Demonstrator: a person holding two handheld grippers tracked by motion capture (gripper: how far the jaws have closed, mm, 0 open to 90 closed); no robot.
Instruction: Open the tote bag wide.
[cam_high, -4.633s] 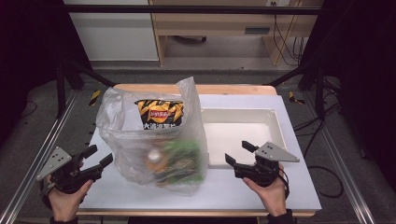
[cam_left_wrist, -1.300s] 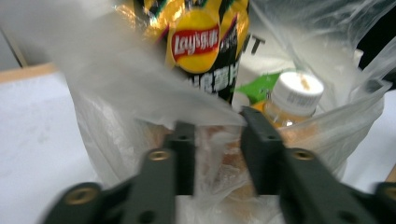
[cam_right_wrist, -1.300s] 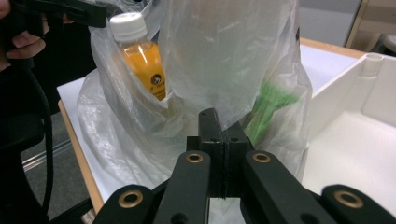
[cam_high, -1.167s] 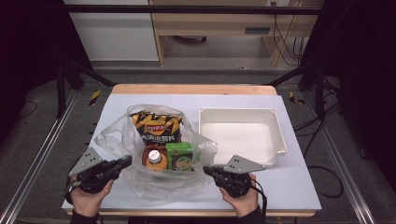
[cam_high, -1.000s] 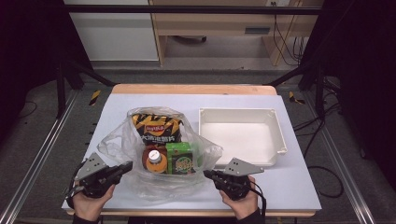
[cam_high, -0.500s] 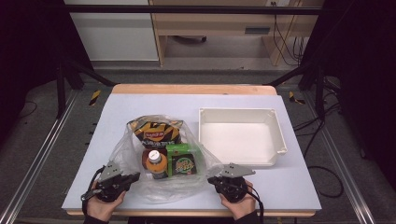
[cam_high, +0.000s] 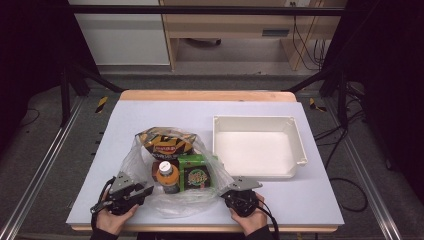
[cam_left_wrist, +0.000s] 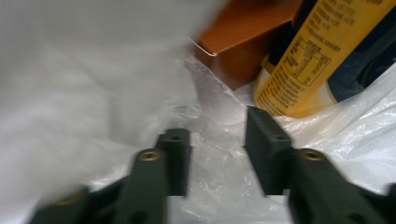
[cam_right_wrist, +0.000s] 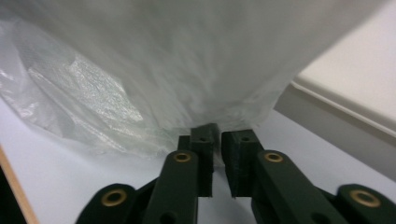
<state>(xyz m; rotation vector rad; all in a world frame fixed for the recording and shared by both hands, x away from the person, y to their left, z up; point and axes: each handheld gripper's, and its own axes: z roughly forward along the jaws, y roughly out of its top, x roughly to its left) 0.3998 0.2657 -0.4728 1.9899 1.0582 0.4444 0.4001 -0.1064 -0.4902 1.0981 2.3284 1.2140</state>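
Fingers of left gripper (cam_left_wrist: 212, 144) spread, just opening off thin clear plastic bag (cam_high: 150, 160); right gripper (cam_right_wrist: 219, 140) nearly pressed together (film slippery, limp: pinch the rim).

Bare table (cam_high: 150, 115) left and behind – tray (cam_high: 300, 150) crowds the bag (cam_high: 200, 197).

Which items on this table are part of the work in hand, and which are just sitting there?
In the job:
- clear plastic bag, between both grippers
- chip bag, bottle and green box inside it
- left gripper, jaws just opened
- right gripper, jaws nearly closed at the bag's edge

Lying about:
- white tray, empty, beside the bag
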